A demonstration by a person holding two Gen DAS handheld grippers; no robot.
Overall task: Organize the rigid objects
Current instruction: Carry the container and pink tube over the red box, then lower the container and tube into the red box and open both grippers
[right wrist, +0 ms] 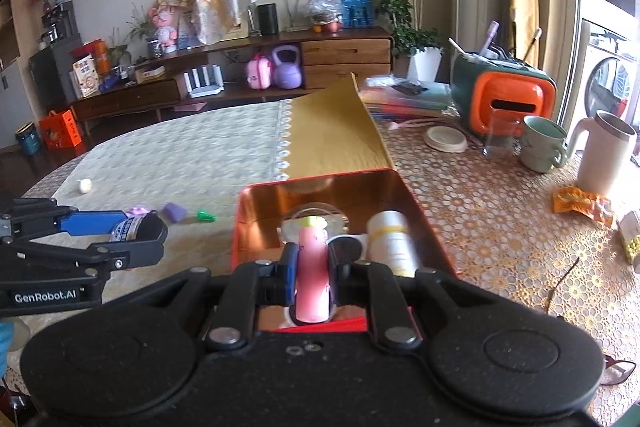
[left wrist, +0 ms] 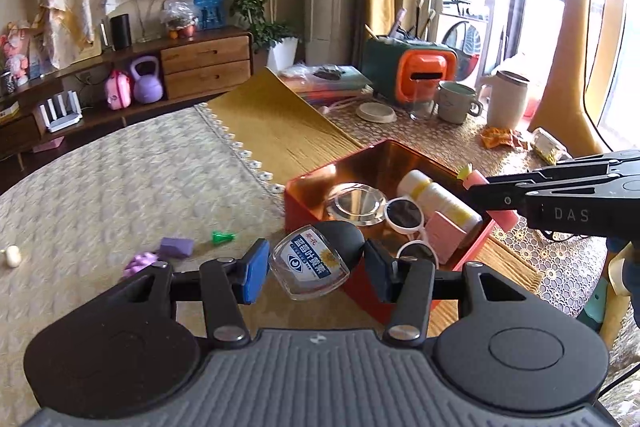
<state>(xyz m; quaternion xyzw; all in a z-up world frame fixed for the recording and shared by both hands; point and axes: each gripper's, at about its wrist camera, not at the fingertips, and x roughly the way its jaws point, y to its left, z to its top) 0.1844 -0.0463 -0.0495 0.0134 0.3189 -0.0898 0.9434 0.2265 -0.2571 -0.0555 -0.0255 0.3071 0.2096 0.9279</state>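
1. My left tongs [left wrist: 316,269] grip a small clear bottle [left wrist: 310,269] of glossy glass or plastic with a rounded black cap and a blue-and-white label; the blue pad presses one side and the black pad the other, at a middling spread.
2. The bottle lies tilted between the pads, cap up and away from me, its clear base down toward me, just in front of the box's near corner.
3. My right tongs [right wrist: 313,267] are pinched narrow on a smooth pink stick-shaped toy [right wrist: 312,267] with a yellow-green tip.
4. The toy's long axis runs along the fingers, tip pointing away from me, over the near part of the box.
5. The box [left wrist: 308,203] is a red rectangular tin with a shiny coppery lining. Inside lie a round clear glass dish [left wrist: 356,203], white-framed sunglasses [left wrist: 404,215], a white cylindrical bottle [left wrist: 436,197] lying on its side, and a pink block [left wrist: 444,237].
6. Both tongs slant downward over the bench [right wrist: 480,211], which wears a lacy gold cloth and a pale woven one.
7. On the pale cloth lie a purple block [left wrist: 176,247], a small green piece [left wrist: 221,237] and a white lump [left wrist: 12,255].
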